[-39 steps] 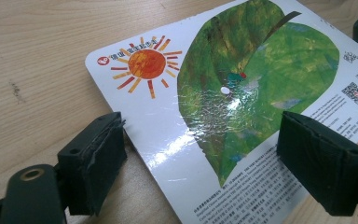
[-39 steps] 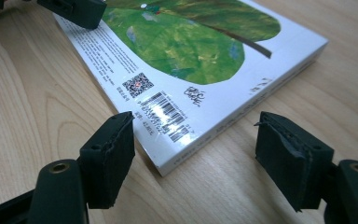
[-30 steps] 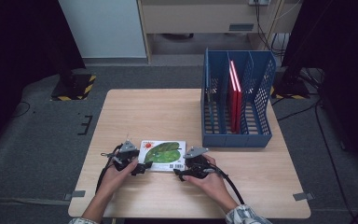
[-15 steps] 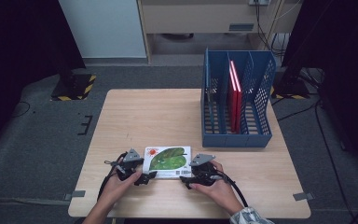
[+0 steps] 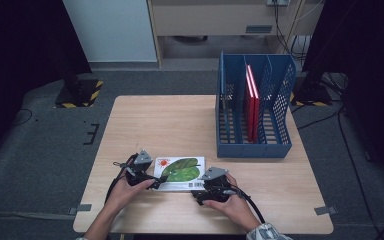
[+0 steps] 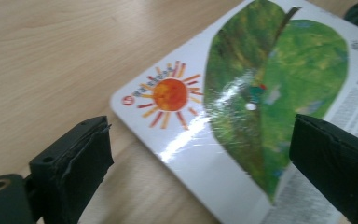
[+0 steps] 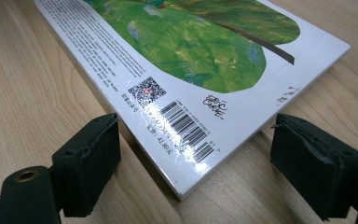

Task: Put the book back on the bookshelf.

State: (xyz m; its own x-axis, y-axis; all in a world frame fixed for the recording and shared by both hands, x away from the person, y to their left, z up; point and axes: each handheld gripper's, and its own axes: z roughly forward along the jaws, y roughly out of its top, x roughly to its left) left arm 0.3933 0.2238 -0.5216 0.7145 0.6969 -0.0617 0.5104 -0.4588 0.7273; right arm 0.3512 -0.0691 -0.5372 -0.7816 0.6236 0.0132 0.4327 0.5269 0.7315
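A white picture book [image 5: 180,170] with a green leaf and an orange sun on its cover lies flat on the wooden table [image 5: 180,125], near the front edge. My left gripper [image 5: 154,181] is at the book's left end. Its jaws have just been opening and now stand apart on either side of the sun corner of the book [image 6: 270,93], not touching it; the left gripper [image 6: 200,172] is open. My right gripper [image 5: 197,190] is at the barcode corner of the book [image 7: 191,51]. The right gripper [image 7: 203,168] has also just been opening, and its pads are clear of the corner.
A blue mesh file rack [image 5: 254,145] stands at the table's right rear, with red books [image 5: 251,105] upright in one slot. Bare tabletop lies between the rack and the book. Dark floor surrounds the table.
The book and both grippers have come slightly nearer the front edge since a second ago. In the last half second they have stayed in place.
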